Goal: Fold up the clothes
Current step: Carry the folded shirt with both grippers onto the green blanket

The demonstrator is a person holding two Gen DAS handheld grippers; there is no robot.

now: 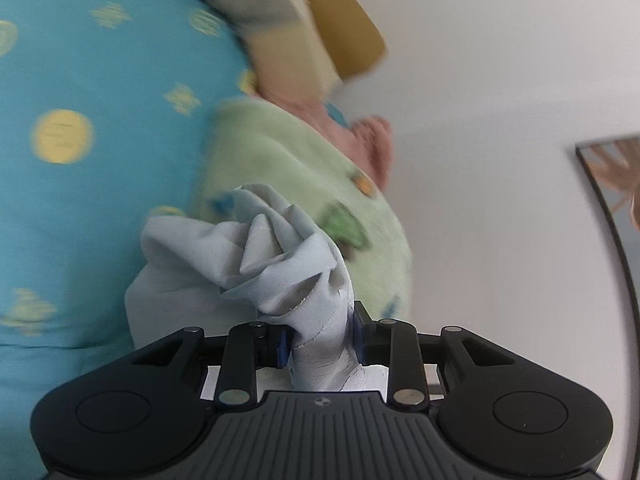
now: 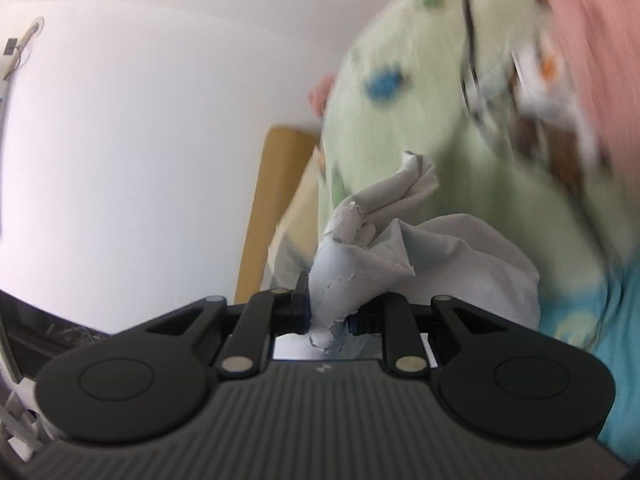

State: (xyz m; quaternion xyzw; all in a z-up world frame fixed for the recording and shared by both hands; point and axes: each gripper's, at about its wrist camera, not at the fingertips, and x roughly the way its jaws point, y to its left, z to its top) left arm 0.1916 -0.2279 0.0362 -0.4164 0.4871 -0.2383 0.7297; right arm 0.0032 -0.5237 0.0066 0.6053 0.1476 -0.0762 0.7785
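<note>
Left wrist view shows my left gripper [image 1: 322, 344] clamped on the pale garment [image 1: 256, 248], which bunches ahead toward the green blanket [image 1: 280, 152]. My right gripper [image 2: 330, 316] pinches another edge [image 2: 348, 264]; the cloth hangs between them.

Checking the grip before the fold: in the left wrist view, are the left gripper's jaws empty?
No. The left gripper is clamped on a bunched part of the pale grey-blue garment, which runs between its blue pads.
</note>
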